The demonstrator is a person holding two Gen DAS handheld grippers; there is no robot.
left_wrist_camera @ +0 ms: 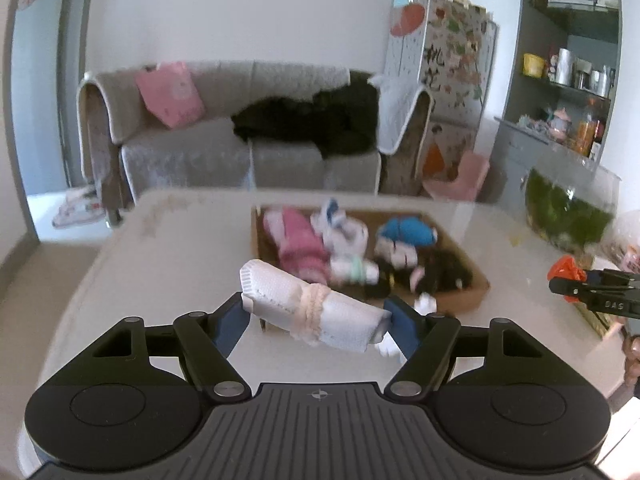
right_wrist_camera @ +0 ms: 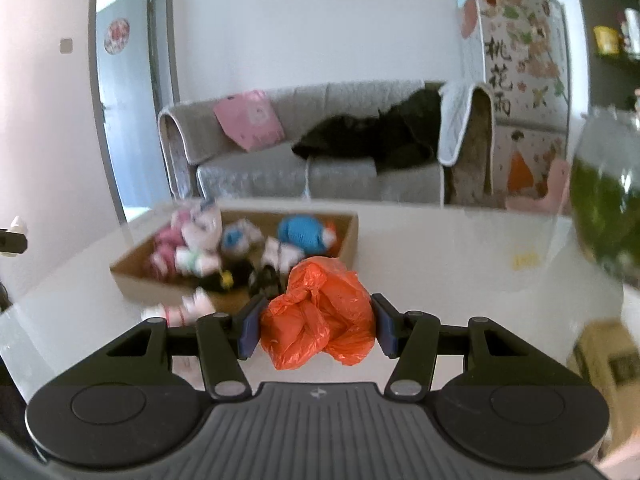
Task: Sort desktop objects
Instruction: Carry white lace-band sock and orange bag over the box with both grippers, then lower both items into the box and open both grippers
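two things are in hand and not yet sorted: the left gripper (left_wrist_camera: 316, 314) has its jaws pinching a rolled white knitted sock with a lace band (left_wrist_camera: 310, 304), and the right gripper (right_wrist_camera: 316, 330) has its jaws squeezing a crumpled orange plastic bag (right_wrist_camera: 318, 316), both above the near part of the pale tabletop (left_wrist_camera: 168, 240). several soft toys and sock pairs already lie in the shallow brown cardboard box (right_wrist_camera: 352, 236) toward the far edge; one pink-white bundle (right_wrist_camera: 176, 312) sits outside it. readable writing: three dark chinese characters on the flowered cover (right_wrist_camera: 516, 60).

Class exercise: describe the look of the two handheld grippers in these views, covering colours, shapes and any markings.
Both the left gripper and right gripper are black, with ribbed grey centre bodies, round discs either side, silver pivot pins, angled linkage arms and dark blue pads. A small emblem marks each body.
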